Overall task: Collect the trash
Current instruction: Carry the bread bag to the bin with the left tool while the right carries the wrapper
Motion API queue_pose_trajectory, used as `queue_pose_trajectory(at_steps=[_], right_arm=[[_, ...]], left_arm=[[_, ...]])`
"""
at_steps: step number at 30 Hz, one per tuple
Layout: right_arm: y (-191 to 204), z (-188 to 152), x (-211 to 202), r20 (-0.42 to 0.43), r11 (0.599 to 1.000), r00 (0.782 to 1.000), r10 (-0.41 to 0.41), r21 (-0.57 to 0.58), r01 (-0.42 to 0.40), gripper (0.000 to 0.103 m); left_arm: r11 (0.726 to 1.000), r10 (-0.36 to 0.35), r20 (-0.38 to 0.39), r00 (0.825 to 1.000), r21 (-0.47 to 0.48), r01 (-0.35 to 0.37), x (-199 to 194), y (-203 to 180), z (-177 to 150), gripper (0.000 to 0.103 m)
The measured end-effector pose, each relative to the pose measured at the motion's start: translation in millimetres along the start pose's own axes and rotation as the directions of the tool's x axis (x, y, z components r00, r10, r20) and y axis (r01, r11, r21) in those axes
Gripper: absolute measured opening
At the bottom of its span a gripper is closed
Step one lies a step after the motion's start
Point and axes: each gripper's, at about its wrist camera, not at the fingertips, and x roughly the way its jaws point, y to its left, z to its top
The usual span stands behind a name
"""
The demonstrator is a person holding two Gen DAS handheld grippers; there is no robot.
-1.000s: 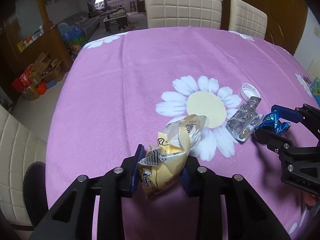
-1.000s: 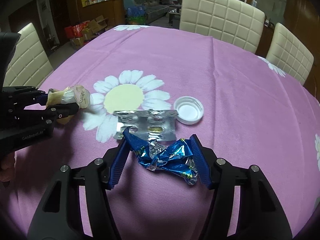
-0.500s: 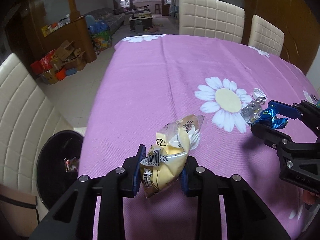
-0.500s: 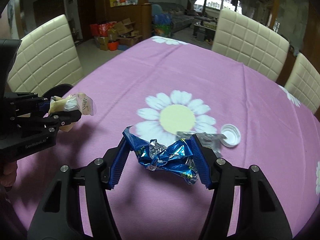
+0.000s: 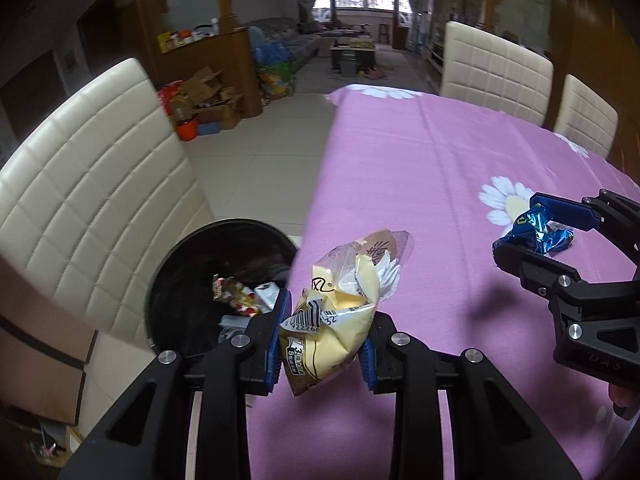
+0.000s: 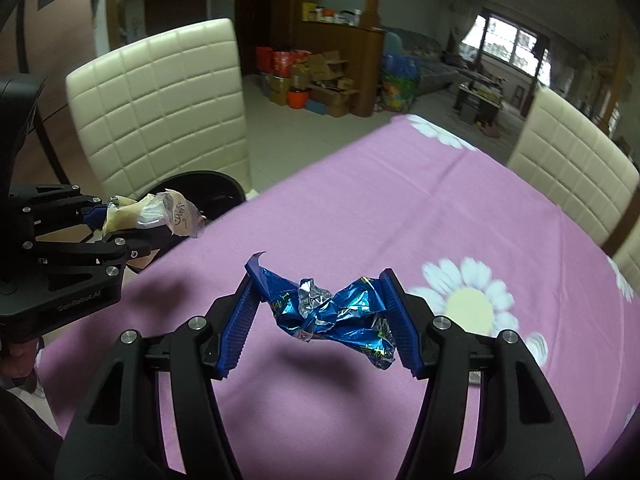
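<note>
My left gripper point(image 5: 322, 338) is shut on a yellow snack wrapper point(image 5: 340, 316) and holds it above the table's left edge, beside a black trash bin point(image 5: 192, 276) on the floor with wrappers inside. My right gripper point(image 6: 320, 316) is shut on a crumpled blue foil wrapper point(image 6: 340, 316) and holds it above the purple tablecloth. In the right wrist view the left gripper point(image 6: 120, 226) with the yellow wrapper point(image 6: 160, 212) sits at the left, in front of the bin point(image 6: 208, 188). In the left wrist view the right gripper point(image 5: 532, 228) holds the blue wrapper point(image 5: 536, 230) at the right.
The table carries a purple cloth with white daisies point(image 5: 440, 184). A cream padded chair point(image 5: 88, 184) stands just behind the bin. Two more cream chairs point(image 5: 496, 76) stand at the table's far side. Cardboard boxes point(image 5: 204, 96) lie on the floor beyond.
Both grippers have swung left with their wrappers, away from the blister pack and white cap. The bin and the left chair have come into view under the left gripper.
</note>
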Motion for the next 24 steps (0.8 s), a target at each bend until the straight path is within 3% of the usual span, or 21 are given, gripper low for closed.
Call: queue_pose_trajectory(at_steps=[11,24], right_arm=[[56.0,43.6,13.4,0.046,0.989,0.995,0.085,-0.123,-0.078,0.062],[82.0,76.0,34.7,0.059,0.973,0.989,0.136,-0.195,-0.122,0.062]], left_arm=[[0.991,0.093,0.009,0.996,-0.094,-0.092,-10.7,50.5,-7.4,0.03],[0.978,0.146,0.01,0.989,-0.155,-0.143,-3.3,85.1,-2.1,0.03]])
